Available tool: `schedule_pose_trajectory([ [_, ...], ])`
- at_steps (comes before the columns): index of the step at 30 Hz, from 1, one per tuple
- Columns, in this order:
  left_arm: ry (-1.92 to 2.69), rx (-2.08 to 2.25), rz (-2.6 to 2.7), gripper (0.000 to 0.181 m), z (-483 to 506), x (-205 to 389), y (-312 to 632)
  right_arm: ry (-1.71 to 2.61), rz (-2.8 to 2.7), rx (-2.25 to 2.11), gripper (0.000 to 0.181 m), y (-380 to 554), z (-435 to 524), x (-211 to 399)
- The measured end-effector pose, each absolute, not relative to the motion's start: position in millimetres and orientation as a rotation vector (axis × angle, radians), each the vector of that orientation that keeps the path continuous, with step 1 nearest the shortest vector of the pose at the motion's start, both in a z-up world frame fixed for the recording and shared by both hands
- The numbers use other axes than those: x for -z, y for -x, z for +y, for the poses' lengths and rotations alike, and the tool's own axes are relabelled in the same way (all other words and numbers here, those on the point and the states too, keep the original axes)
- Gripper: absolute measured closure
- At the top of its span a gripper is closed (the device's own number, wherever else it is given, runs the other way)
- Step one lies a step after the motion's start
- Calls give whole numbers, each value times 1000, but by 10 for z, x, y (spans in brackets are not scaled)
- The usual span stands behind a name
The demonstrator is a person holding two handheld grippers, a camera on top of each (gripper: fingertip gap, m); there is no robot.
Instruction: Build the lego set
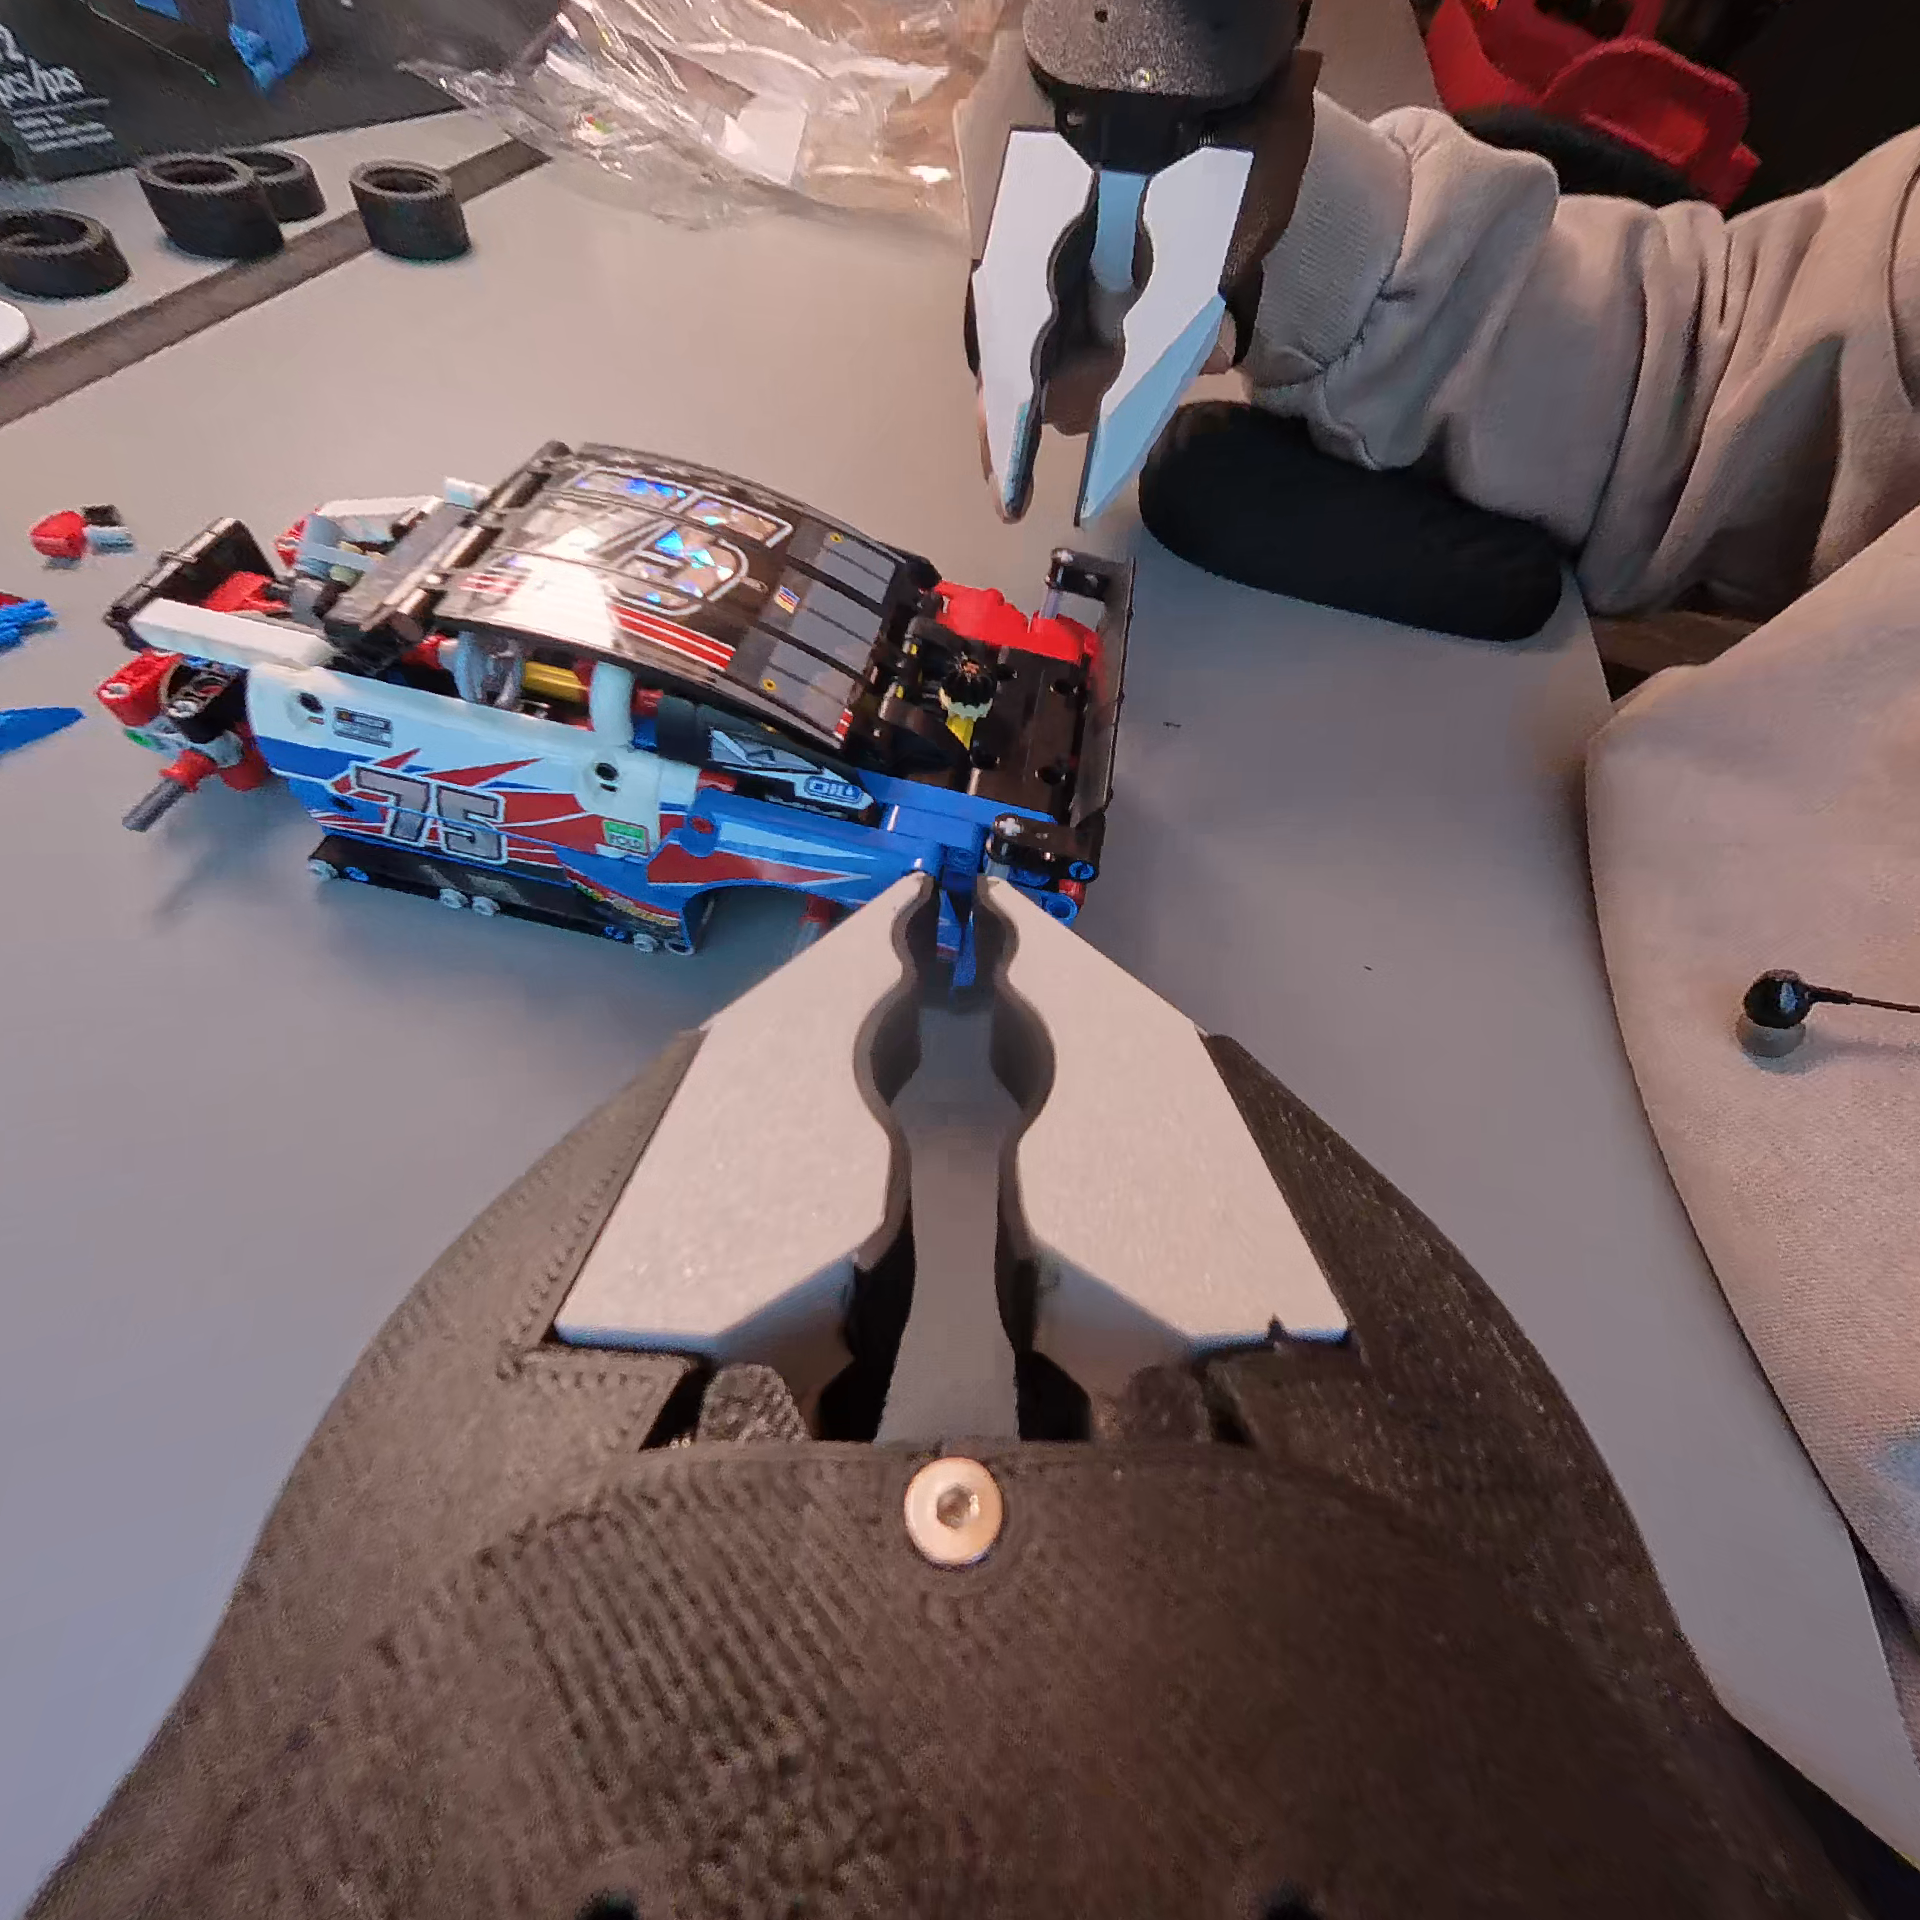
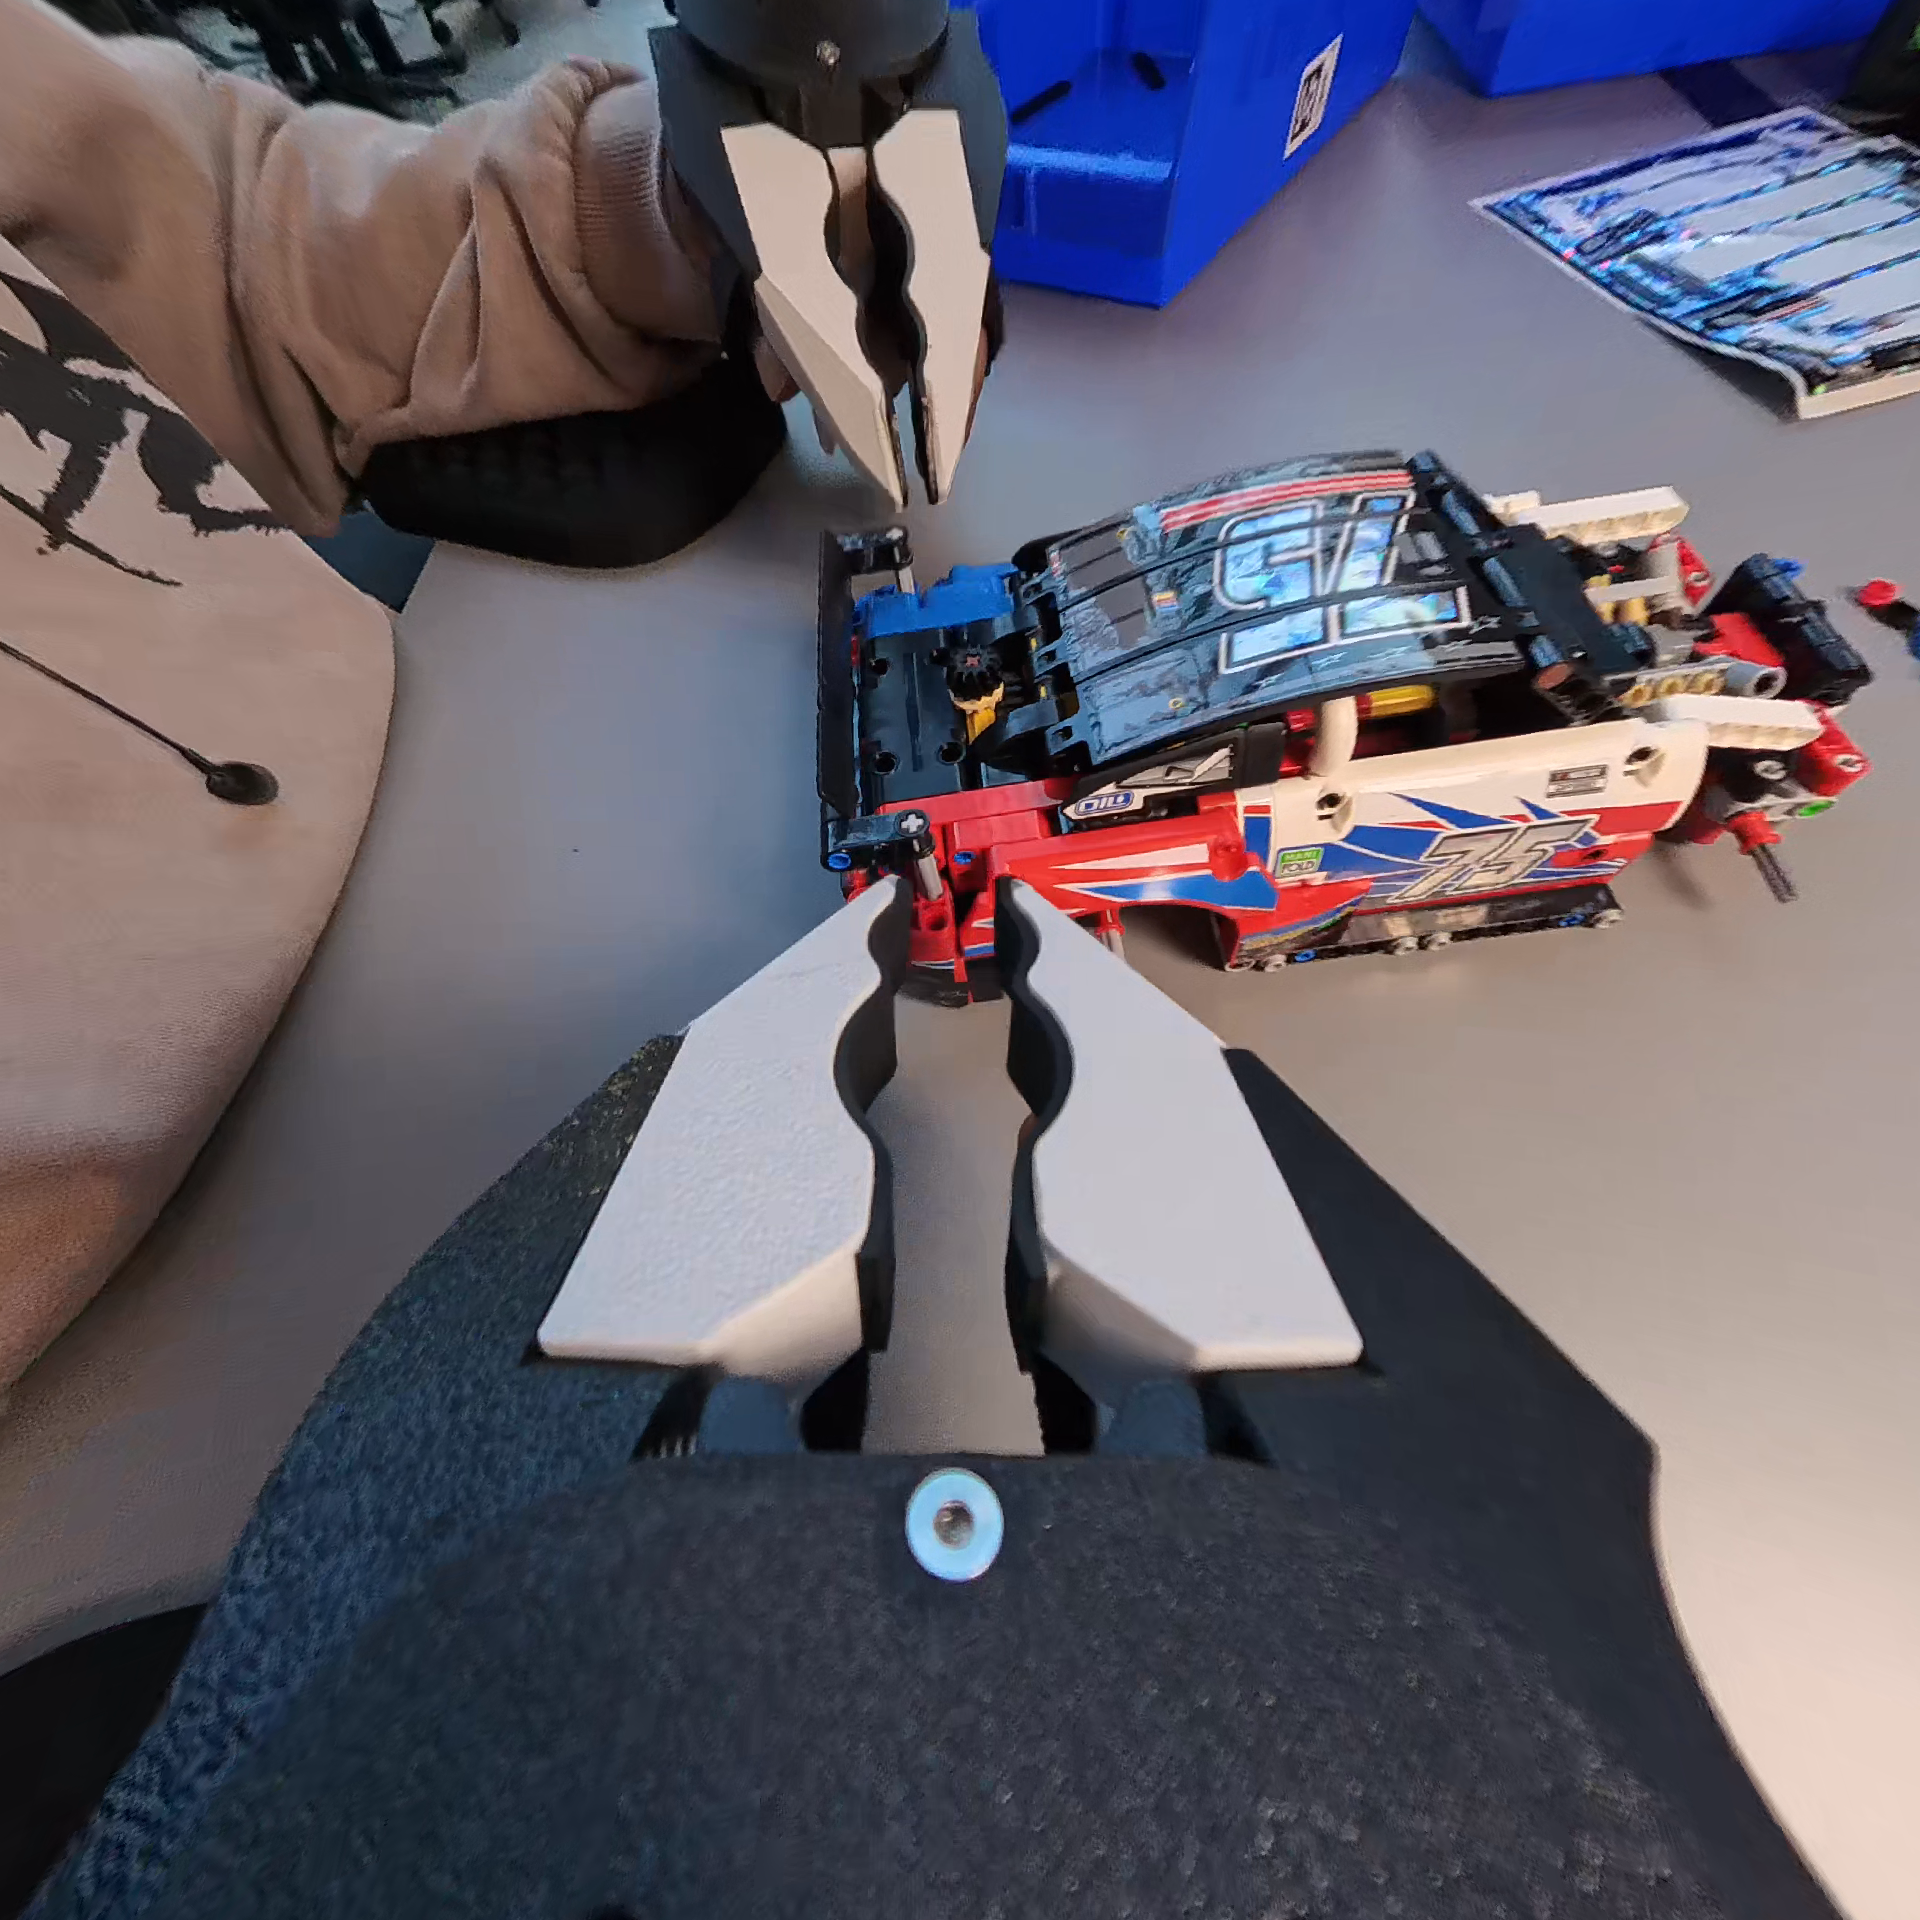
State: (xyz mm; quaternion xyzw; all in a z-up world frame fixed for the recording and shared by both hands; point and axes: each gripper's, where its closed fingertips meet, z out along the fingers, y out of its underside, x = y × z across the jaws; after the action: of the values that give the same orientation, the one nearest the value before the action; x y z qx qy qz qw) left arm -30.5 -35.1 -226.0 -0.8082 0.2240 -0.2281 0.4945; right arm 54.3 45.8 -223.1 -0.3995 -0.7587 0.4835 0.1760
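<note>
- Car [image 1: 623,717] sits mid-frame on the grey table [image 1: 1299,883] in both views, no wheels fitted, rear spoiler [image 1: 1101,707] facing the person.
- Left view: blue side with number decal faces the camera. Right view: red side faces the camera [image 2: 1299,748].
- Left gripper [image 1: 954,888]: narrow gap, tips at the car's rear lower corner, either side of a blue piece [image 1: 961,935]. Can't tell if it's actually pinching it.
- Right gripper [image 2: 948,888]: gap a bit wider, tips at the opposite rear corner around the red bodywork. Contact unclear, grip can't be called.
- Each gripper also shows in the other's view, upper centre, pointing down just behind the spoiler: right one [image 1: 1049,509], left one [image 2: 916,497].
- Four black tyres [image 1: 208,208] loose at upper left of left view.
- Clear plastic bag [image 1: 727,104] at top centre, left view.
- Small red and blue loose parts [image 1: 73,535] at left edge, left view.
- Blue bins [image 2: 1174,156] top centre, sticker sheet [image 2: 1745,249] upper right, right view.
- Beige sleeves [image 1: 1507,343] at the frame edges.
</note>
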Motion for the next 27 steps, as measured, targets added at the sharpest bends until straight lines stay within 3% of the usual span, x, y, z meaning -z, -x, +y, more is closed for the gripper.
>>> schedule_pose_trajectory([
  [5, 1856, 645, 484, 174, -339, 2024, 196, 1082, -2105, -1389, 171, -485, 313, 2041],
  [11, 1932, 610, 484, 181, -269, 2212, 137, 1171, -2155, -1386, 178, -438, 261, 2240],
  [27, 1951, 757, 411, 181, -263, 2270, 152, 1190, -2179, -1327, 181, -431, 320, 2406],
])
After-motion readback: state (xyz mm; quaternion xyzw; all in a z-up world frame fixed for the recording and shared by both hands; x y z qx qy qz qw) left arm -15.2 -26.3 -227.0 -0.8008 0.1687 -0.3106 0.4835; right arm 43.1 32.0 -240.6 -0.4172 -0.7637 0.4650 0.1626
